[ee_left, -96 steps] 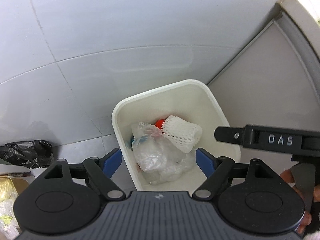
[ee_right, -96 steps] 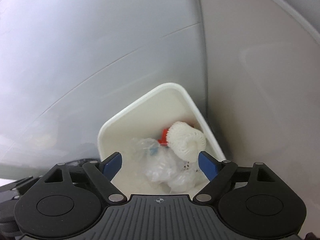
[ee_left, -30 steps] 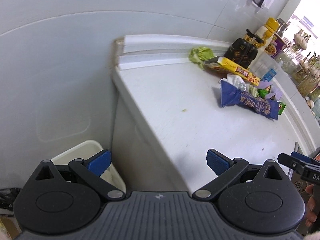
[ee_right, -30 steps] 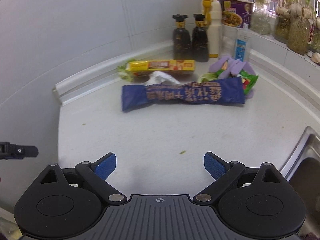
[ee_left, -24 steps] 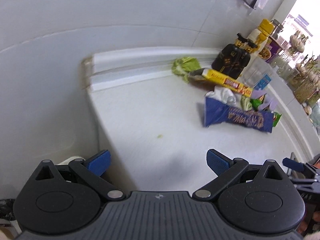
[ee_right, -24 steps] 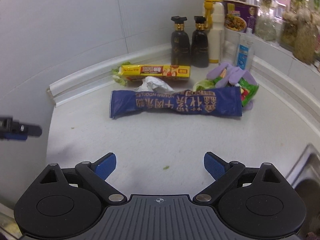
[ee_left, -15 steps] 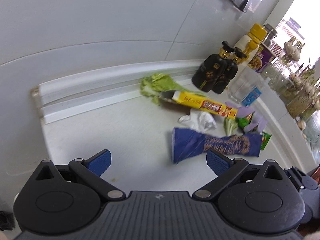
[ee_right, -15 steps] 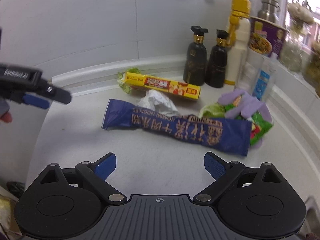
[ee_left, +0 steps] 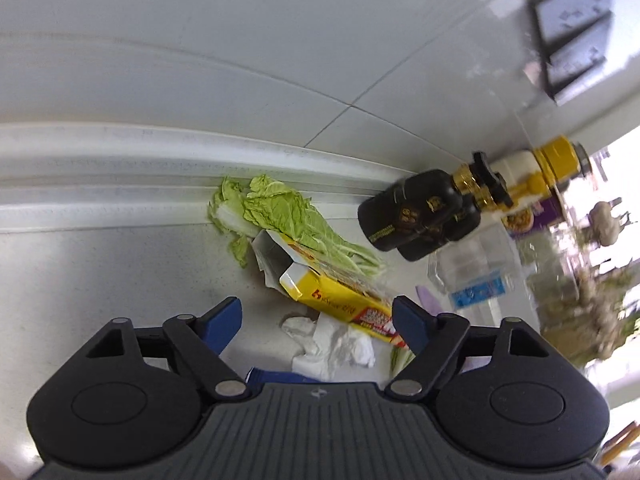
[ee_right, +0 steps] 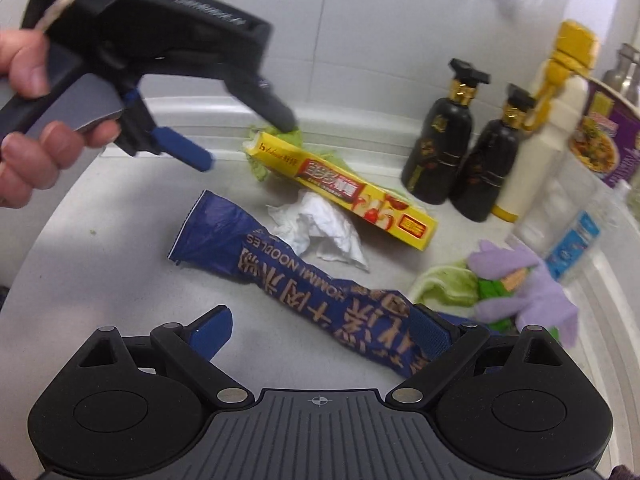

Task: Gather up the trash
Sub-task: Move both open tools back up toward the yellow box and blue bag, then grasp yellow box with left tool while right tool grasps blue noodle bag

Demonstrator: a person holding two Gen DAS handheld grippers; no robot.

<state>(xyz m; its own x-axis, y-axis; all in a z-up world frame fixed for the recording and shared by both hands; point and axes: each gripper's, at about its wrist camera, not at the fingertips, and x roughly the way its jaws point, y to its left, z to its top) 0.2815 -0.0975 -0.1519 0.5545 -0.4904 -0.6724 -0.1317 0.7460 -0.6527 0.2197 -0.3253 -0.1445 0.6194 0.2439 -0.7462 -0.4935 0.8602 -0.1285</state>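
Now the left gripper [ee_left: 316, 316], jaws parted but just narrowing, hovers above crumpled white tissue [ee_left: 336, 346] beside a long yellow cardboard box [ee_left: 340, 300] on green cabbage leaves [ee_left: 280, 212]. Wide open, the right gripper [ee_right: 320, 330] straddles a crinkled dark-blue noodle wrapper [ee_right: 304, 276] on the grey countertop [ee_right: 100, 260].

White tiled wall [ee_left: 280, 40] behind a pale speckled countertop [ee_right: 120, 240].
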